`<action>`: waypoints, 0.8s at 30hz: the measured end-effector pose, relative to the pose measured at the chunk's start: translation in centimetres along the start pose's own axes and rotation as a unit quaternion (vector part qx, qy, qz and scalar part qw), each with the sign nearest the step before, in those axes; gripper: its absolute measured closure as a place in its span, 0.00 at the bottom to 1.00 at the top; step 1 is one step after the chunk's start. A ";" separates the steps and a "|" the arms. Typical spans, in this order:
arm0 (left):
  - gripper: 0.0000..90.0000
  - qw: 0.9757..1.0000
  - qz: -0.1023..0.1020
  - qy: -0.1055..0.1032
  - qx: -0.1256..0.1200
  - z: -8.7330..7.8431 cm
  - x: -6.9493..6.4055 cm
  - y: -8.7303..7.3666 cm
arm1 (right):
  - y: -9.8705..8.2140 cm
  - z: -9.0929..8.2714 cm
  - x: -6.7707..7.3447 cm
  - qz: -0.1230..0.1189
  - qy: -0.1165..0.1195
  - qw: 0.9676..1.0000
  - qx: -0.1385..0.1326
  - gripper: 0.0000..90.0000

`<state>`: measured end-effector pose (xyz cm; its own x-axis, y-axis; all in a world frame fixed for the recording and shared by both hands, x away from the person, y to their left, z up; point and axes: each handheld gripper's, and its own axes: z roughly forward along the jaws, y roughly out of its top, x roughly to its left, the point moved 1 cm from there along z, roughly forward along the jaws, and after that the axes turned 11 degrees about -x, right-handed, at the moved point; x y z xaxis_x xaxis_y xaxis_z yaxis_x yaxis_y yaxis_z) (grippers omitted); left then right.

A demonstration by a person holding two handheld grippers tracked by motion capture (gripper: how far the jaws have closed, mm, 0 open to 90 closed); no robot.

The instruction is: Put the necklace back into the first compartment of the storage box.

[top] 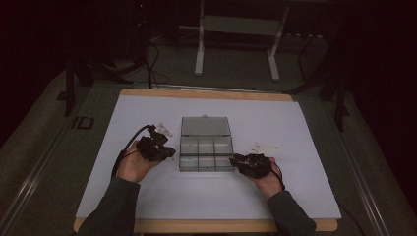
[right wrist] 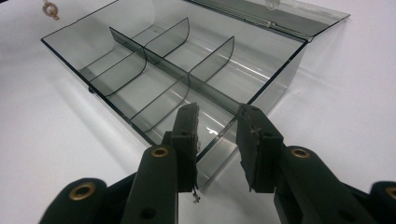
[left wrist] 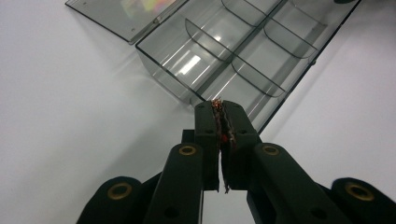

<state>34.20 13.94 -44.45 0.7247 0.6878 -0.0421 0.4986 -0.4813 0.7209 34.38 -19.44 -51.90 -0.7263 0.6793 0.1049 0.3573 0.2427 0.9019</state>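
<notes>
A clear plastic compartment box (top: pixel 205 153) lies open mid-table, its lid (top: pixel 205 126) folded back flat. My left gripper (top: pixel 168 152) is at the box's left side. In the left gripper view, the left gripper (left wrist: pixel 218 105) is shut, with a thin coppery glint (left wrist: pixel 217 101) pinched at the very tip, just over the box's wall (left wrist: pixel 187 95). My right gripper (top: pixel 234 160) is at the box's near right corner. The right gripper (right wrist: pixel 217 112) stands open, and the box's corner wall (right wrist: pixel 212 154) lies between its jaws without being pressed. All compartments (right wrist: pixel 154 79) look empty.
A small golden ring-shaped piece (right wrist: pixel 49 8) shows past the box's far corner; I cannot tell whether it hangs or lies there. The white sheet (top: pixel 147 196) covers the wooden table. A metal stand (top: pixel 236 29) and cables are on the floor beyond.
</notes>
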 end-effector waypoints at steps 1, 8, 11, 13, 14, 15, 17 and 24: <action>0.96 1.000 0.000 0.000 0.000 0.0 0.0 0.1 | 0.0 0.0 0.0 0.000 0.000 1.000 0.000 0.77; 0.96 1.000 0.001 0.001 -0.005 0.1 0.0 0.7 | 0.0 0.0 0.0 0.000 0.000 1.000 0.001 0.77; 0.96 1.000 0.006 0.002 -0.006 0.1 0.0 1.0 | 0.0 0.0 0.0 0.000 0.000 1.000 0.001 0.77; 0.96 1.000 0.004 0.003 -0.008 0.2 0.0 1.1 | 0.0 0.0 0.0 0.000 0.000 1.000 0.002 0.77; 0.96 1.000 0.004 0.003 -0.009 0.2 0.0 1.2 | 0.0 0.0 0.0 -0.001 0.000 1.000 0.001 0.77; 0.96 1.000 0.005 0.003 -0.007 0.3 -0.1 1.3 | 0.0 0.0 0.0 -0.001 0.000 1.000 0.001 0.77; 0.96 1.000 0.006 0.002 -0.009 0.4 -0.1 1.4 | 0.0 0.0 0.0 -0.001 0.000 1.000 0.001 0.77; 0.96 1.000 0.011 0.005 -0.014 0.7 -0.2 2.1 | 0.0 0.0 0.0 -0.001 -0.001 1.000 0.001 0.76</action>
<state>35.46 12.46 -43.38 0.7301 0.6831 -0.0184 0.4691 -0.4815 0.7403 34.37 -19.45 -51.93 -0.7262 0.6798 0.1023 0.3568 0.2455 0.9013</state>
